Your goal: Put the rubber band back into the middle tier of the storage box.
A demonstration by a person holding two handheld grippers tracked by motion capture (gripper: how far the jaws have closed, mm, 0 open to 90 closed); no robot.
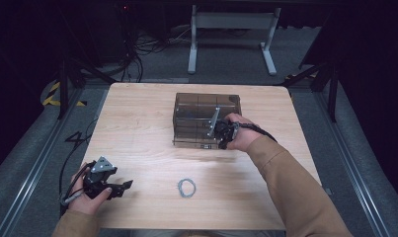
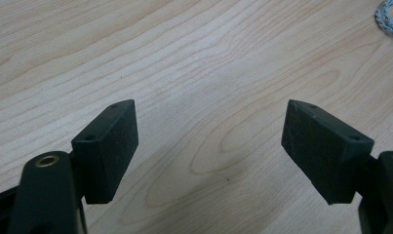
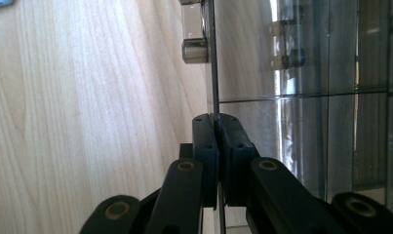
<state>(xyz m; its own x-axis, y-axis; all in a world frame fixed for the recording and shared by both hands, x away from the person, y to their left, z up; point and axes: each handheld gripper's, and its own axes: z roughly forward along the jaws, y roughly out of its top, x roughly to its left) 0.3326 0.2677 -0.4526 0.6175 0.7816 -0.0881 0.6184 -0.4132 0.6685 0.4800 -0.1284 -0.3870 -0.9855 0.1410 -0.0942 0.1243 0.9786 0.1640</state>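
Observation:
A smoky see-through plastic box (image 1: 196, 111) stands on the wooden table (image 1: 137, 128), a little right of the middle. My right gripper (image 1: 220, 137) is at the box's near right corner, held in a hand. In the right gripper view the right gripper (image 3: 216, 119) is shut on the thin edge of a clear panel (image 3: 213, 63) of the box (image 3: 306, 73), both pads pressed flat against it. A small metal-and-clear knob (image 3: 194, 48) sits on that panel further along. My left gripper (image 1: 122, 189) rests at the table's front left, and the left gripper (image 2: 208, 146) is open with bare wood between its pads.
A small grey coiled cord ring (image 1: 186, 187) lies near the front edge, right of the left gripper; its edge, the cord ring (image 2: 391, 17), also shows in the left gripper view. A white desk frame (image 1: 231, 29) and cables (image 1: 137, 49) stand on the floor beyond the table.

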